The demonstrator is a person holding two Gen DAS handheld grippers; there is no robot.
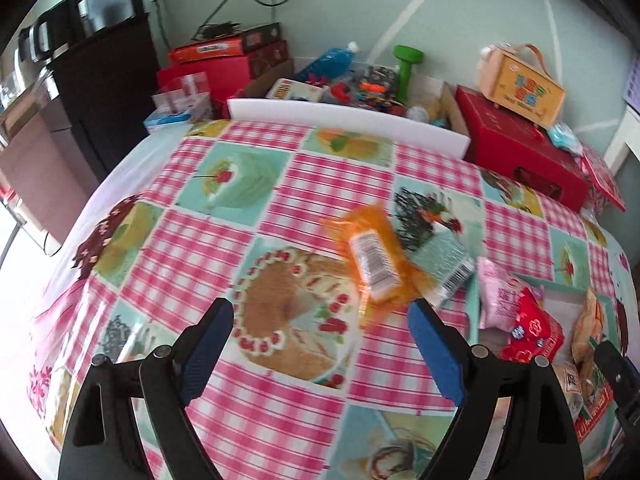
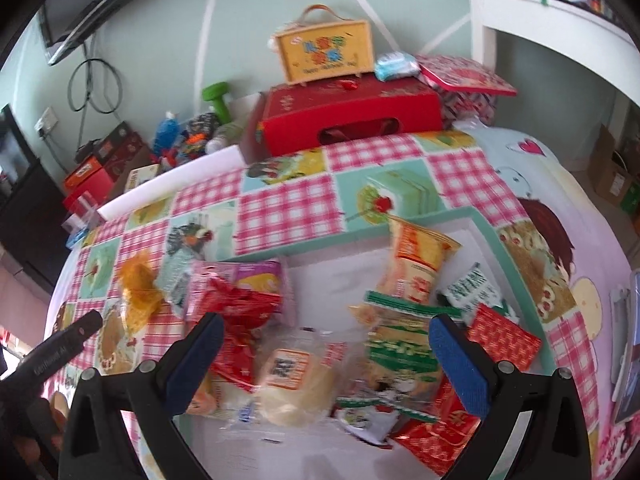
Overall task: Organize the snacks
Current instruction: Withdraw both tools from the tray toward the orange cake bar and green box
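Note:
My left gripper (image 1: 320, 306) hangs open over the checked tablecloth (image 1: 248, 240) with nothing between its fingers. Just beyond its right finger an orange packet (image 1: 372, 256) lies on the cloth, with a pale green packet (image 1: 444, 268) and a pink packet (image 1: 496, 292) beside it. My right gripper (image 2: 326, 320) is open above a teal-rimmed tray (image 2: 492, 236) heaped with snacks: a pale bun packet (image 2: 296, 376), a red packet (image 2: 240, 308), a green-striped packet (image 2: 400, 344) and an orange bag (image 2: 416, 264). None of these touches its pads. The left gripper's finger (image 2: 60, 348) shows at this view's left edge.
A red box (image 1: 516, 148) with a yellow carry case (image 1: 520, 88) on top stands at the back right. A white foam strip (image 1: 344, 120) fronts a cardboard box of odds and ends with a green dumbbell (image 1: 406, 72). A black cabinet (image 1: 100, 92) stands at the left.

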